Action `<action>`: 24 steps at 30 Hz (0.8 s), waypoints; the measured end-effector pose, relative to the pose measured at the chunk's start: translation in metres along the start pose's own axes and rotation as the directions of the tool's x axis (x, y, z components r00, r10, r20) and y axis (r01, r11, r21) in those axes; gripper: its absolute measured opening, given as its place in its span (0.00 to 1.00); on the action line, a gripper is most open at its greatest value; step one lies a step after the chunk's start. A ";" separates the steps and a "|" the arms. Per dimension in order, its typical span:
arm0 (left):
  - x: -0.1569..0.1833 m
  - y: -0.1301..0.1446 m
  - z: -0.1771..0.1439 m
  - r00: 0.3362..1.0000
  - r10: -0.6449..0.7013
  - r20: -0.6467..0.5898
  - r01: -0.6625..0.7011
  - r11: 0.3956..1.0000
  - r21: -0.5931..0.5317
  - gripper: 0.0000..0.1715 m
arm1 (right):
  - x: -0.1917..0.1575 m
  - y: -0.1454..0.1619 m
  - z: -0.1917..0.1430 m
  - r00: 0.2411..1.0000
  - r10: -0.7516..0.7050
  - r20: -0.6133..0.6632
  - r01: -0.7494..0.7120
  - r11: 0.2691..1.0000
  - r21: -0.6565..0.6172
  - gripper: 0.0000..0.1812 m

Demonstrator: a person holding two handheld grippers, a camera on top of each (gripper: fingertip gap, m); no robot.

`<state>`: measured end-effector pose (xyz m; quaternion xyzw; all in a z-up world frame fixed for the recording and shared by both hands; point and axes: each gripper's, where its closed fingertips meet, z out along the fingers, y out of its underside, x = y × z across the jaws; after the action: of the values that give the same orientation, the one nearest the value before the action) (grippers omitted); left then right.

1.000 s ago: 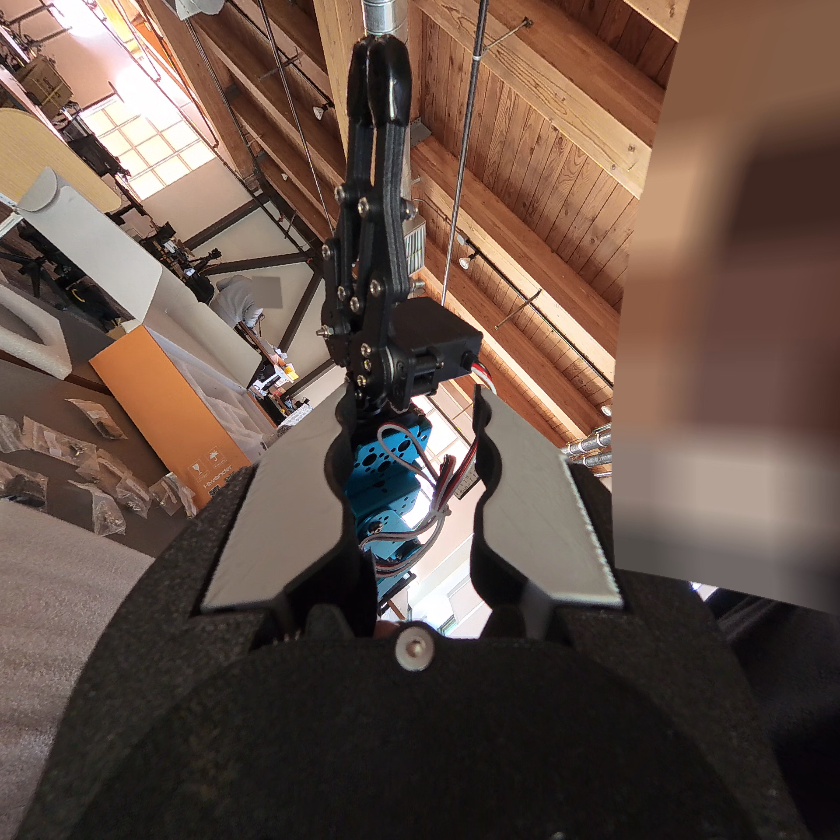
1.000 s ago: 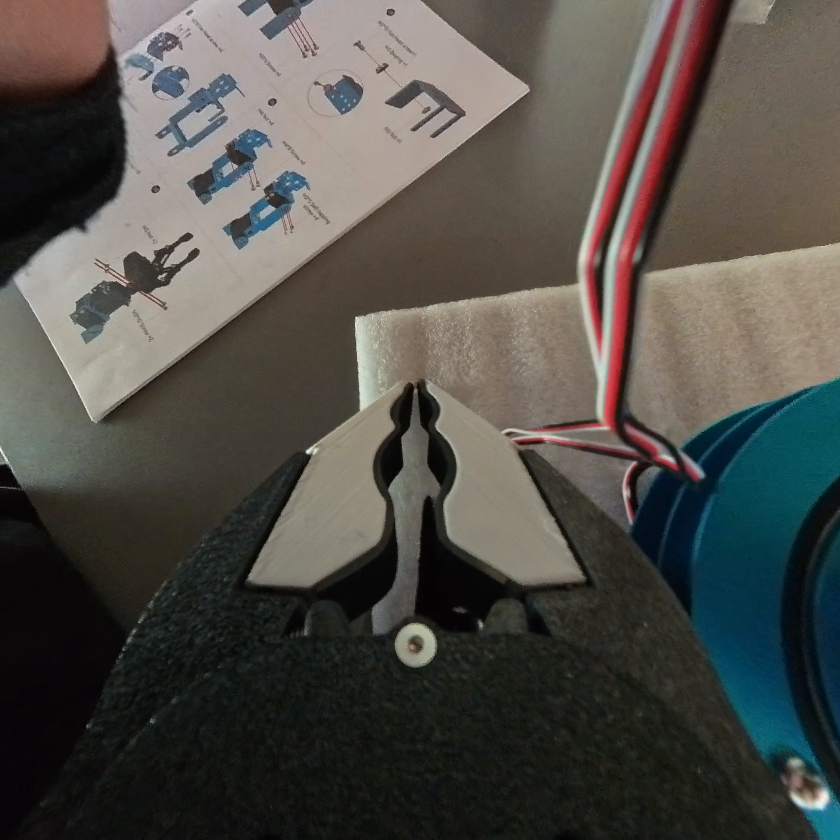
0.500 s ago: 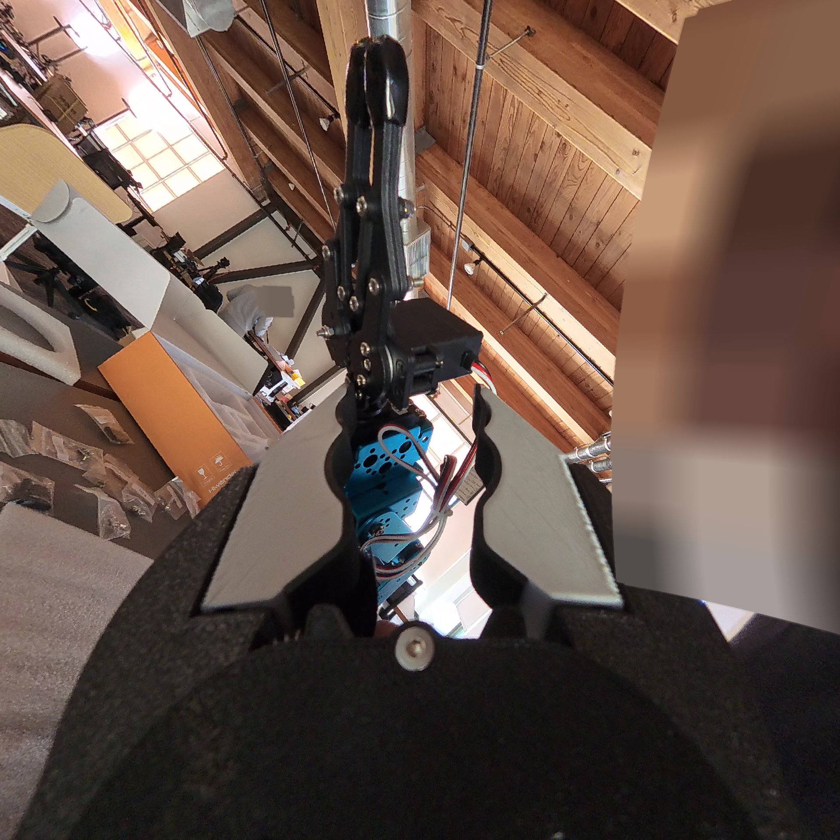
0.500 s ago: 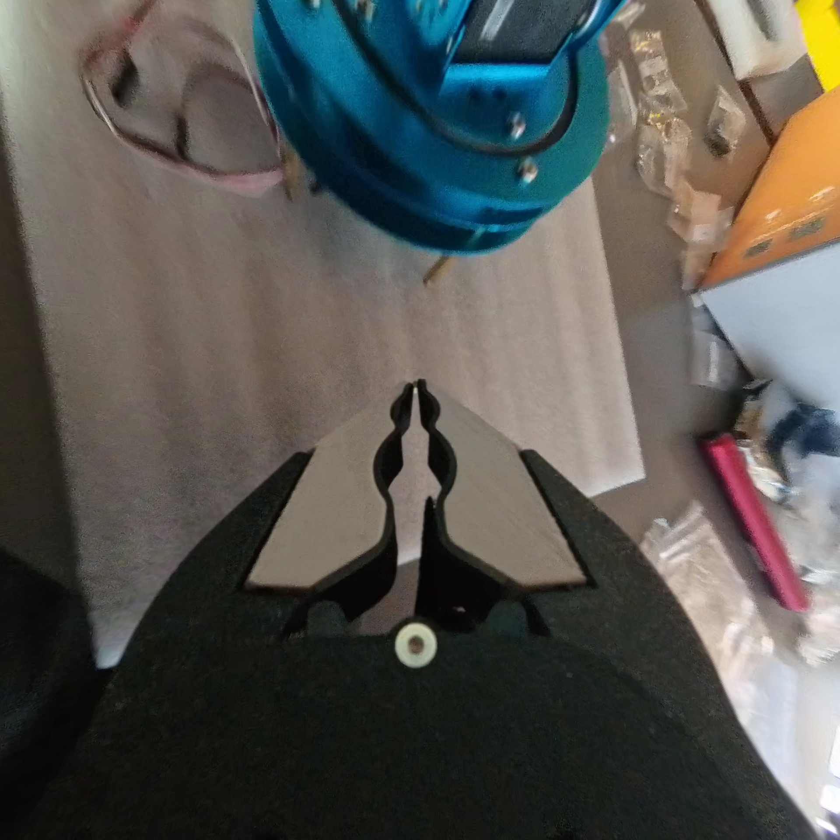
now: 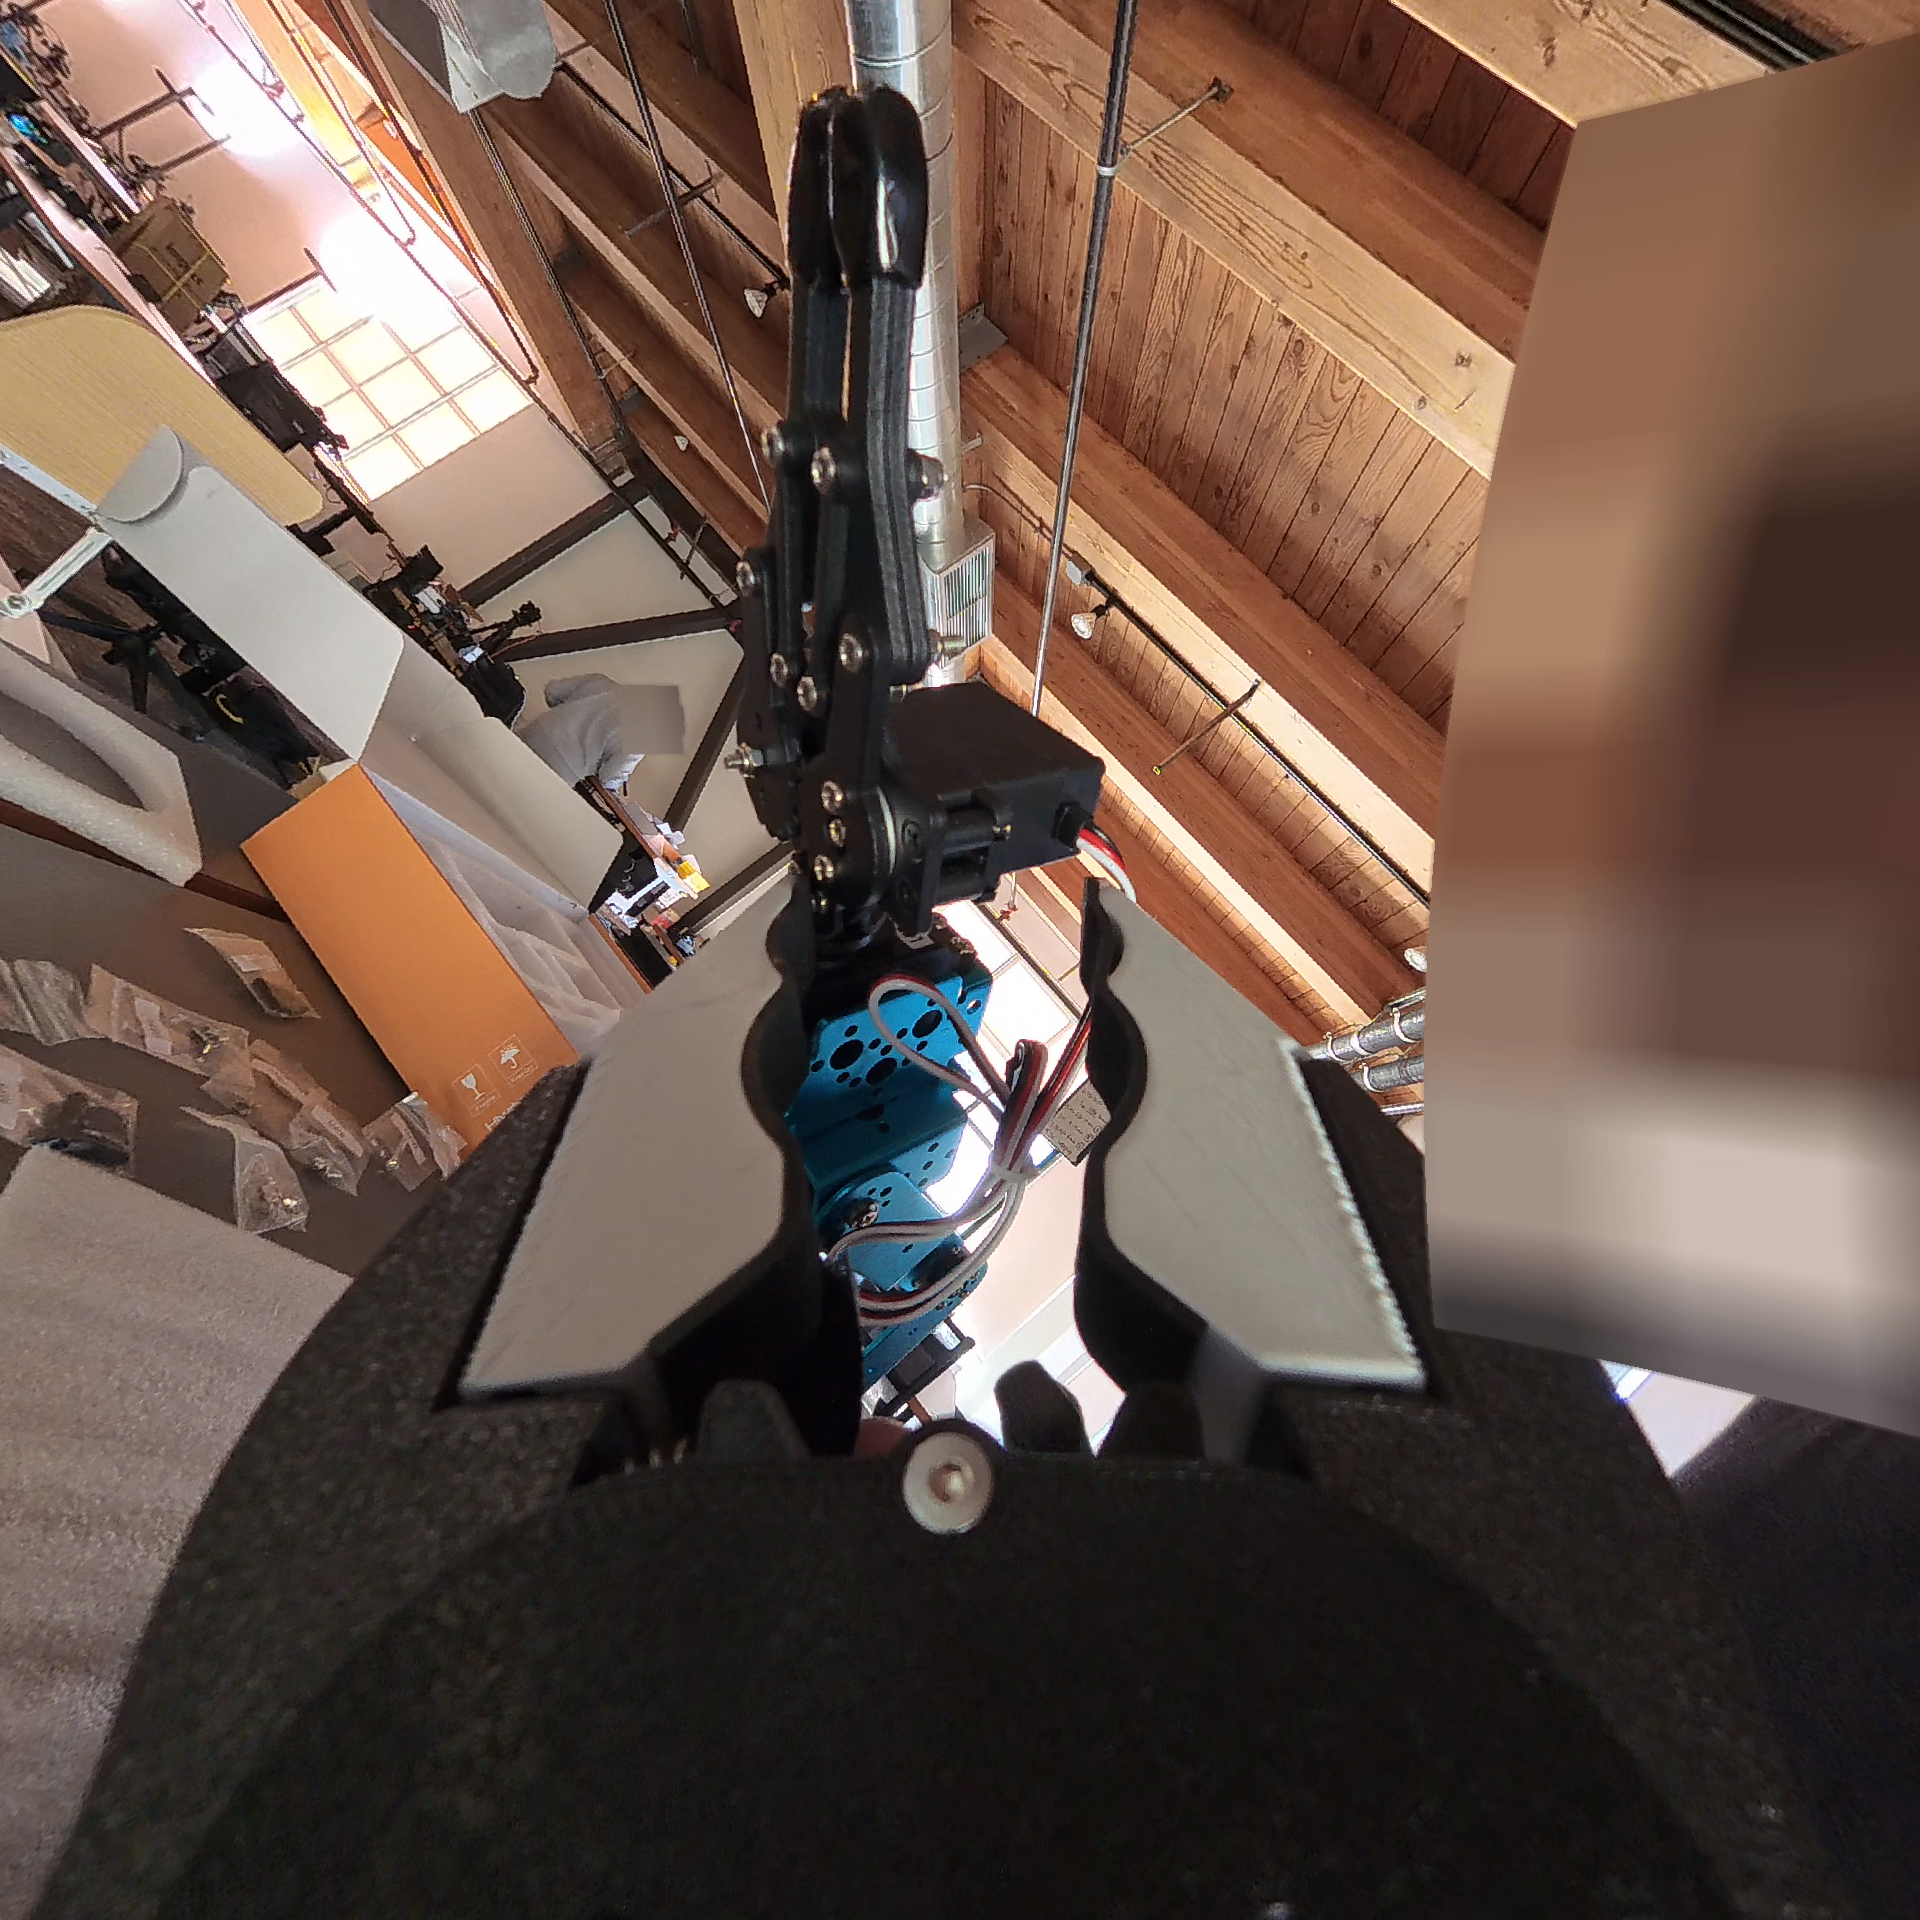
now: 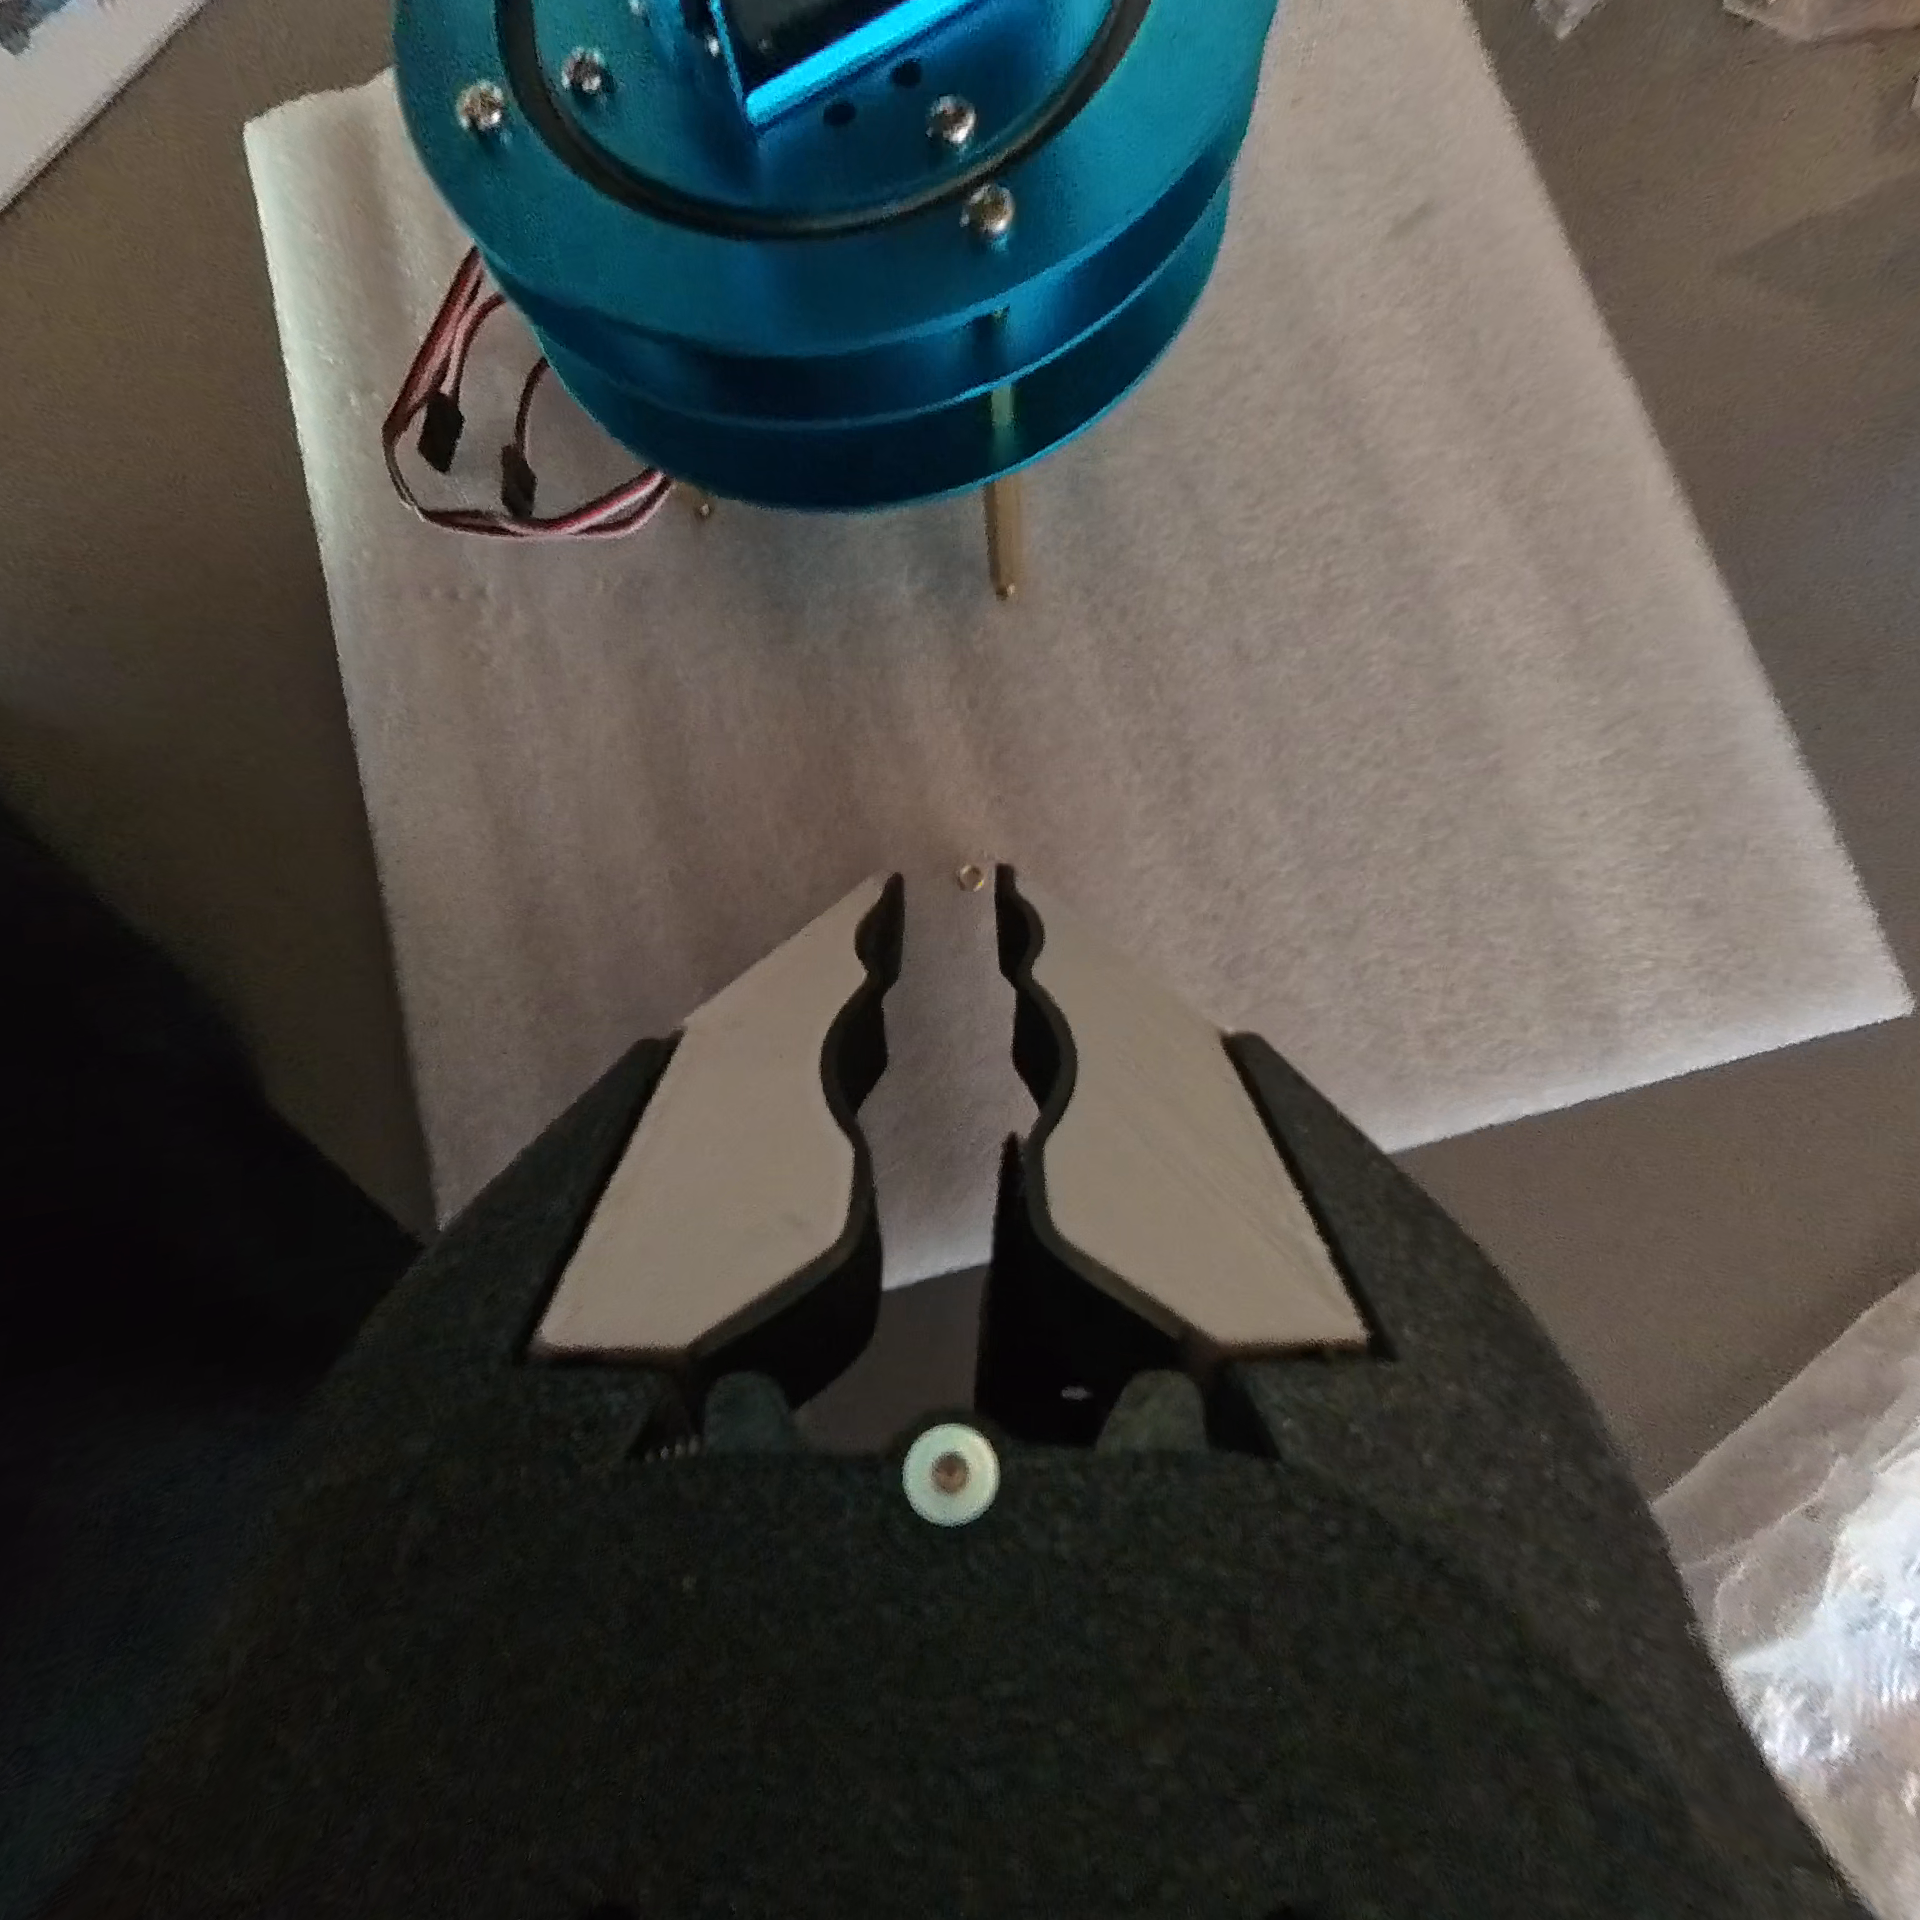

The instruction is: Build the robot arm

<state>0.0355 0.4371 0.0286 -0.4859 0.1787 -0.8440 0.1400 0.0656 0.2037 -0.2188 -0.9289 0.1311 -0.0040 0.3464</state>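
Observation:
My left gripper point(image 5: 935, 914) points up toward the wooden ceiling. It is shut on a small robot arm of blue metal brackets point(image 5: 883, 1070), with a black servo and a closed black claw point(image 5: 852, 312) above. The arm's red, white and black wires point(image 5: 1023, 1122) hang between the fingers. In the right wrist view the arm's round blue base point(image 6: 831, 260) hangs tilted over a white foam sheet point(image 6: 1351, 727), with brass standoffs point(image 6: 1004, 520) and loose wire plugs point(image 6: 468, 457) below it. My right gripper point(image 6: 948, 883) is open a little and empty, with a tiny brass ring point(image 6: 971, 876) on the foam at its tips.
An orange and white box point(image 5: 395, 935) stands on the grey table, with several small plastic bags of parts point(image 5: 208, 1091) beside it. More bags point(image 6: 1818, 1558) lie at the right. A corner of a printed sheet point(image 6: 62, 62) shows at the top left. A person point(image 5: 592, 717) is far off. The tips of one gripper are about 35 cm away from the tips of the other.
My right gripper swung from the printed sheet to above the foam sheet below the blue base, and its fingers opened from shut. My left gripper tilted slightly, still holding the arm.

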 end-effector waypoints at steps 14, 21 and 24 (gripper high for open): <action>0.001 0.000 -0.001 1.000 -0.002 0.001 0.002 1.000 0.001 0.30 | 0.006 0.002 0.007 0.999 -0.046 0.003 0.046 0.998 -0.051 0.02; 0.000 0.001 0.000 1.000 0.006 -0.004 -0.006 1.000 -0.005 0.29 | 0.009 -0.043 -0.028 0.999 -0.043 -0.004 0.043 0.996 0.081 0.02; 0.000 0.001 -0.001 1.000 0.017 -0.015 -0.017 1.000 -0.010 0.29 | 0.002 -0.112 -0.064 0.995 -0.101 0.006 0.097 0.968 0.231 0.02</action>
<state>0.0349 0.4365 0.0283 -0.4787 0.1882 -0.8455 0.1432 0.0879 0.2435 -0.0982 -0.8878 0.0801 -0.0284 0.4523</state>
